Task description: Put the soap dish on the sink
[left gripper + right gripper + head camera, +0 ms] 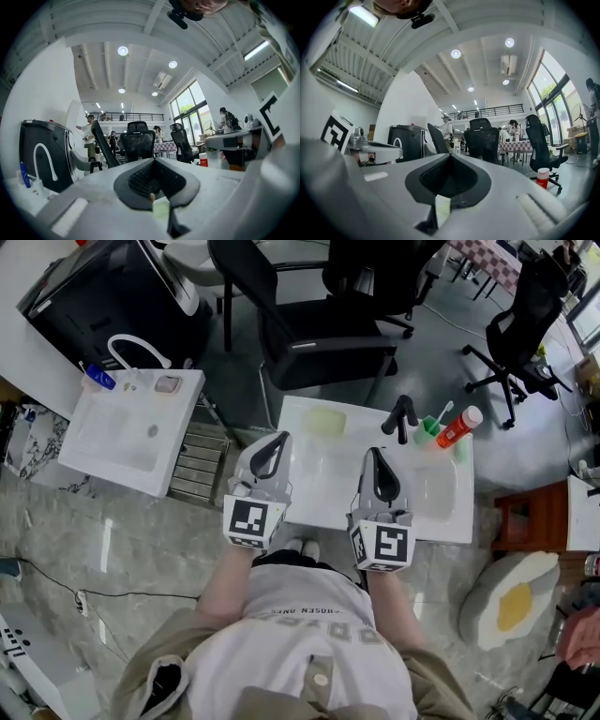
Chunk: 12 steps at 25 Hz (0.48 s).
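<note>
The pale green soap dish [323, 421] lies on the back left corner of the white sink [319, 498] in front of me. Both grippers hover over the sink's near half, pointing level and away from me. The left gripper [277, 439] is shut with nothing in it and sits a little short of the dish. My right gripper [376, 456] is shut and empty too, over the basin's middle. In the left gripper view the jaws [152, 163] meet, and in the right gripper view the jaws [449, 161] meet as well.
A black faucet [401, 416], a green cup with a toothbrush [429, 427] and an orange bottle [459, 426] stand along the sink's back right. A second white sink [103, 442] with a white faucet stands to the left. Black office chairs [319, 334] stand behind.
</note>
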### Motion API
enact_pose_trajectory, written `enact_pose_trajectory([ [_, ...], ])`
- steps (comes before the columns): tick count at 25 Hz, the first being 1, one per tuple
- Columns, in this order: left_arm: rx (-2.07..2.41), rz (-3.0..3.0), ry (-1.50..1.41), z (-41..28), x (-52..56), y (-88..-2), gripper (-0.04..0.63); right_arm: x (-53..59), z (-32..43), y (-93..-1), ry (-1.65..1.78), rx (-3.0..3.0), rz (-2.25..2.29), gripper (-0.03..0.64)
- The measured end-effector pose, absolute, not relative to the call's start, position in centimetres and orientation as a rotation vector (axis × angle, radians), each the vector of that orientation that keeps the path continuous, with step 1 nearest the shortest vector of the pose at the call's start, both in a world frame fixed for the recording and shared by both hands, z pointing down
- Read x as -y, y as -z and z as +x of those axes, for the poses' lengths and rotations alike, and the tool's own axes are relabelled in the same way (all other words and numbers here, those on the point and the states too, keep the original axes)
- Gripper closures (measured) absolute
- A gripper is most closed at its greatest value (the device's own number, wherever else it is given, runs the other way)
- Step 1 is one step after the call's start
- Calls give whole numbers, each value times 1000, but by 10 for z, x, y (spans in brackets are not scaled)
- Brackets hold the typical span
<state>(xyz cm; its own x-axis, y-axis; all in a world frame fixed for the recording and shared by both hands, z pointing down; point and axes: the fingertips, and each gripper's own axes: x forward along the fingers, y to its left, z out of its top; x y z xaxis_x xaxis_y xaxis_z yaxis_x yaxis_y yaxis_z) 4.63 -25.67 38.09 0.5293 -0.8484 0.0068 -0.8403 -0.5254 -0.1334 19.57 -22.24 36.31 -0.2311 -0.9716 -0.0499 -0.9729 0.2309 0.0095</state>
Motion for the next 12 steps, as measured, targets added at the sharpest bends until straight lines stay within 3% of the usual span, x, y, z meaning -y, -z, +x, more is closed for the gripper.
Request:
enact_pose_trajectory([
  [12,-1497,-2667,76,34,271,-378,588,235,188,-366,-88,-2422,-2015,615],
])
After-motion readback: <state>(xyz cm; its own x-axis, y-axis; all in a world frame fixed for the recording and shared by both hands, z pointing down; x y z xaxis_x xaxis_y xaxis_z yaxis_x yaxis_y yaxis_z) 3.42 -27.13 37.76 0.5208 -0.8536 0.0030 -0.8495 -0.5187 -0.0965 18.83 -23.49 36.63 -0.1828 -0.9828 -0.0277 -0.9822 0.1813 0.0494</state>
